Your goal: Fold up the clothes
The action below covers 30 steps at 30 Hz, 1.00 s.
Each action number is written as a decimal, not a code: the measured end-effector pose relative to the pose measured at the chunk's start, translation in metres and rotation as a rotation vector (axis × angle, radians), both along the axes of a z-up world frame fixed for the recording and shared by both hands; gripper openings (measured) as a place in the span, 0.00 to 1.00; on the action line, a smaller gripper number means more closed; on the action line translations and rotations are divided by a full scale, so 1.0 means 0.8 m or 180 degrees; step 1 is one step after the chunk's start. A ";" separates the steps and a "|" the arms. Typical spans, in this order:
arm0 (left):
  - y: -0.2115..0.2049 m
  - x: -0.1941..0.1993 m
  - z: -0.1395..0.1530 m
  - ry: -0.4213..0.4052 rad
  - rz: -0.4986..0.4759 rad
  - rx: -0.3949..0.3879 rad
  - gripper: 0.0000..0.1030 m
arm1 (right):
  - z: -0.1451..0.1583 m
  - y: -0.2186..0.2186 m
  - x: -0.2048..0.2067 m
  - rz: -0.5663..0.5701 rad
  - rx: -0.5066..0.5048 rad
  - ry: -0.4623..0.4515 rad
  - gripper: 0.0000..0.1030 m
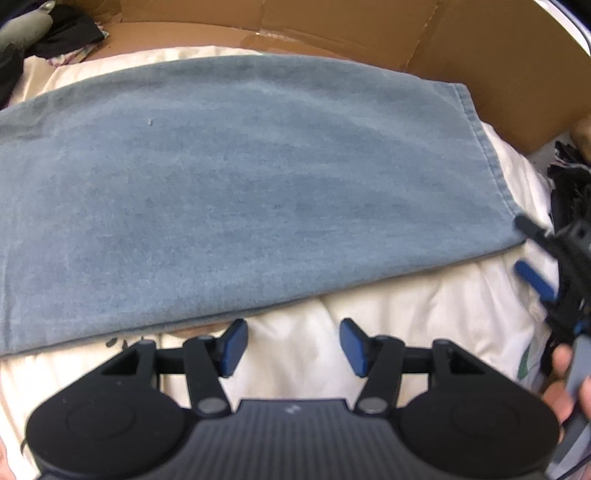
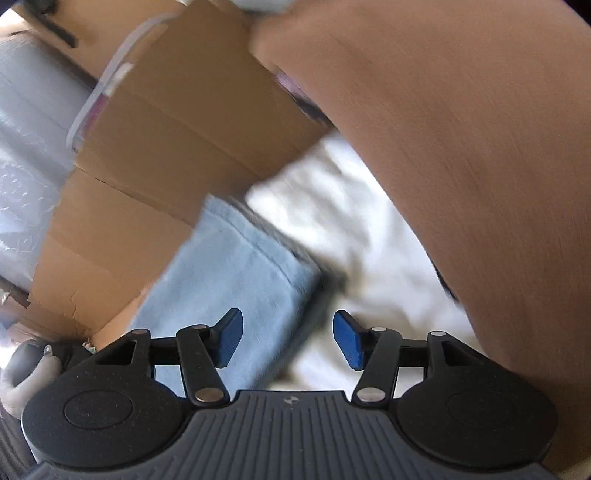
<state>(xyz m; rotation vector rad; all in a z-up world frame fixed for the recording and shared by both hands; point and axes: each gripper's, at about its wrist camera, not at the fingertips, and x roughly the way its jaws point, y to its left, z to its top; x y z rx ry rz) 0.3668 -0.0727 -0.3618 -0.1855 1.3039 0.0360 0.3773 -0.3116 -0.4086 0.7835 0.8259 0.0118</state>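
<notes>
A faded blue denim garment (image 1: 236,184) lies flat and folded on a cream quilt (image 1: 406,306), its hemmed end to the right. My left gripper (image 1: 291,347) hovers open just in front of the denim's near edge, with nothing between its blue pads. The right gripper (image 1: 524,251) shows at the right edge of the left wrist view, open, close to the denim's hem corner. In the blurred right wrist view my right gripper (image 2: 288,339) is open above the denim's corner (image 2: 236,273) and the white quilt (image 2: 354,236).
A brown cardboard box (image 1: 498,74) rises behind the bed, also seen as cardboard (image 2: 166,147). A large tan blurred surface (image 2: 480,184) fills the right of the right wrist view. Dark clothes (image 1: 55,33) are heaped at back left. A hand (image 1: 569,387) holds the right gripper.
</notes>
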 end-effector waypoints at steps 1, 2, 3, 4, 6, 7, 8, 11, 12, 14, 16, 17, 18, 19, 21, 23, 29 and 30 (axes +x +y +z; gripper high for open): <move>-0.001 0.000 0.001 -0.0003 -0.0011 0.0005 0.57 | -0.006 -0.003 -0.003 -0.0035 0.0075 0.0025 0.58; -0.002 -0.001 0.002 -0.0005 -0.0022 0.0011 0.57 | -0.008 -0.003 -0.003 -0.0033 0.0116 0.0007 0.58; -0.002 -0.001 0.003 -0.0008 -0.0032 0.0016 0.57 | -0.009 -0.004 -0.003 -0.0024 0.0151 -0.0019 0.58; -0.003 -0.002 0.004 -0.0011 -0.0043 0.0021 0.57 | -0.012 -0.005 -0.002 -0.0020 0.0196 -0.0039 0.58; -0.005 -0.003 0.006 -0.0016 -0.0065 0.0032 0.58 | -0.017 -0.007 0.000 -0.0034 0.0286 -0.0071 0.58; -0.005 -0.003 0.007 -0.0019 -0.0076 0.0037 0.58 | -0.019 -0.008 0.002 -0.0042 0.0331 -0.0086 0.58; -0.003 -0.004 0.007 -0.0005 -0.0040 0.0030 0.58 | -0.021 -0.008 0.004 -0.0050 0.0365 -0.0085 0.58; 0.004 -0.003 0.006 0.0018 0.0076 -0.0015 0.58 | -0.024 -0.009 0.011 -0.0044 0.0455 -0.0074 0.48; 0.005 -0.004 0.006 0.0019 0.0091 -0.0026 0.58 | -0.024 -0.009 0.013 -0.0017 0.0479 -0.0072 0.27; 0.008 -0.005 0.006 0.0021 0.0113 -0.0036 0.58 | -0.023 -0.009 0.015 0.0038 0.0510 -0.0077 0.06; 0.010 -0.004 0.003 0.0022 0.0123 -0.0029 0.58 | -0.021 -0.010 0.011 0.0002 0.0587 -0.0129 0.06; 0.011 -0.003 0.002 0.0020 0.0144 -0.0027 0.58 | -0.020 -0.010 0.009 -0.0007 0.0607 -0.0150 0.05; 0.013 -0.001 0.000 0.0019 0.0165 -0.0024 0.58 | -0.020 -0.009 0.007 -0.0017 0.0631 -0.0153 0.05; 0.017 0.000 0.000 0.0015 0.0217 -0.0040 0.58 | -0.020 -0.008 0.005 -0.0027 0.0656 -0.0153 0.05; 0.025 0.004 -0.001 0.0008 0.0323 -0.0073 0.58 | -0.024 -0.009 0.002 -0.0068 0.0793 -0.0123 0.06; 0.032 0.008 -0.001 -0.0009 0.0421 -0.0109 0.58 | -0.025 -0.011 -0.001 -0.0069 0.0765 -0.0105 0.09; 0.039 0.017 0.000 -0.0029 0.0436 -0.0125 0.58 | -0.038 -0.009 -0.017 -0.0036 0.0797 -0.0097 0.10; 0.041 0.016 -0.002 -0.0027 0.0455 -0.0140 0.58 | -0.040 -0.007 -0.017 -0.0023 0.0795 -0.0099 0.09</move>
